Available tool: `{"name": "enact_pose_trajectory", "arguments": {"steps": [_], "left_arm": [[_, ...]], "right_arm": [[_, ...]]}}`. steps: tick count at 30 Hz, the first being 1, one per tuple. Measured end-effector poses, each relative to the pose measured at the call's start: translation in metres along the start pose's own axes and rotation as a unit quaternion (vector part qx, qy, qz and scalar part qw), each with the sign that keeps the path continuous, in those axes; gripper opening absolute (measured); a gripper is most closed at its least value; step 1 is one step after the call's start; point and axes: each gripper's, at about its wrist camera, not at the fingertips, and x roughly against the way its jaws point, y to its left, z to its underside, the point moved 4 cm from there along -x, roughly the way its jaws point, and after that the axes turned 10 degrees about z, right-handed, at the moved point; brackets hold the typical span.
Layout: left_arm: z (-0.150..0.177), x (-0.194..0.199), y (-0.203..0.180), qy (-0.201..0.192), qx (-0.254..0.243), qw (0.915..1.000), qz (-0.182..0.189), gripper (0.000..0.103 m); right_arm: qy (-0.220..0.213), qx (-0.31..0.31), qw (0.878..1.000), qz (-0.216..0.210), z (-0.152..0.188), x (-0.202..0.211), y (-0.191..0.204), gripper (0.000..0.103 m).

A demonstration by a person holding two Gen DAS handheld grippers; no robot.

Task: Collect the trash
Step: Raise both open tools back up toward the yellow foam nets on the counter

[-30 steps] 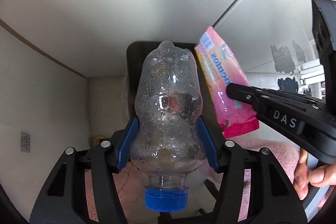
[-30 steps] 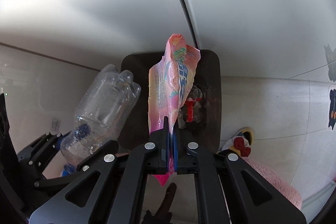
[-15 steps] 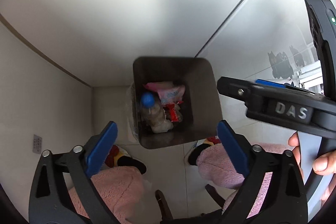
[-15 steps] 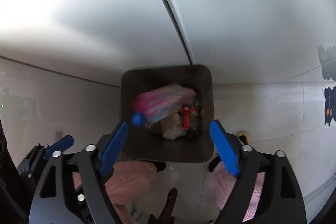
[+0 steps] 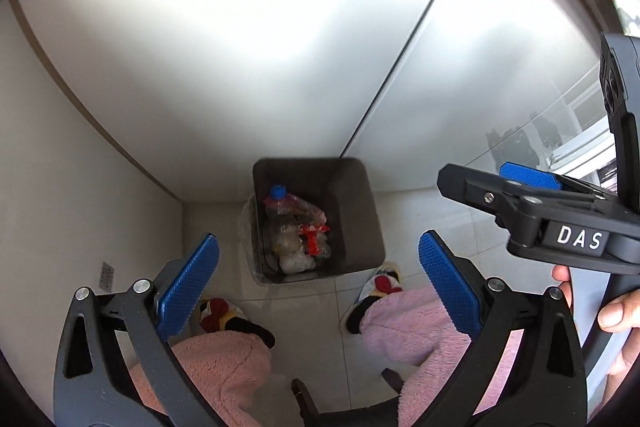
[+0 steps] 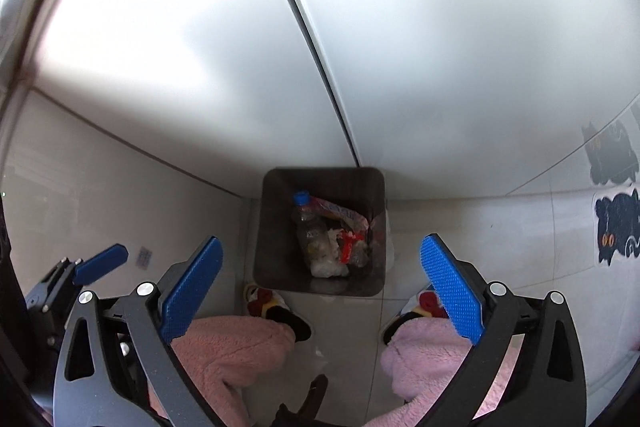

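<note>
Blue-padded black left gripper (image 5: pixel 318 279) and right gripper (image 6: pixel 320 285), both spread wide, gripping nothing. Just beyond the fingertips, pink fleece legs (image 6: pixel 228 347) in cartoon slippers (image 6: pixel 266 301) on pale tiled floor (image 5: pixel 300 303). Farther ahead, dark square trash bin (image 6: pixel 276 219) against grey wall panels (image 6: pixel 440 47), holding clear plastic bottle with blue cap (image 6: pixel 306 223), pink snack wrapper (image 6: pixel 340 213), red-and-white scraps (image 6: pixel 348 241).

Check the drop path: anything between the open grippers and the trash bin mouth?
Nothing visible. The left gripper and right gripper are both open and empty above the bin, whose mouth is uncovered. The bottle and pink wrapper already lie inside. The slippers sit on the floor in front of it.
</note>
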Motion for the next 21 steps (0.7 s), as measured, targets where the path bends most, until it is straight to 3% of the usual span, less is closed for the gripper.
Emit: {"name": "enact_pose_trajectory", "arguments": {"steps": [8, 14, 21], "left_arm": [[-0.02, 0.073, -0.021, -0.057, -0.02, 0.9982, 0.002, 0.095], [-0.057, 0.133, -0.034, -0.109, -0.034, 0.9935, 0.0, 0.095], [-0.109, 0.183, -0.037, -0.146, -0.038, 0.9884, -0.011, 0.095]], "right_arm": [[-0.066, 0.001, 0.998, -0.018, -0.011, 0.091, -0.012, 0.1], [-0.122, 0.009, 0.992, -0.019, -0.041, 0.167, -0.015, 0.1], [-0.159, 0.018, 0.987, -0.013, -0.084, 0.224, -0.01, 0.1]]}}
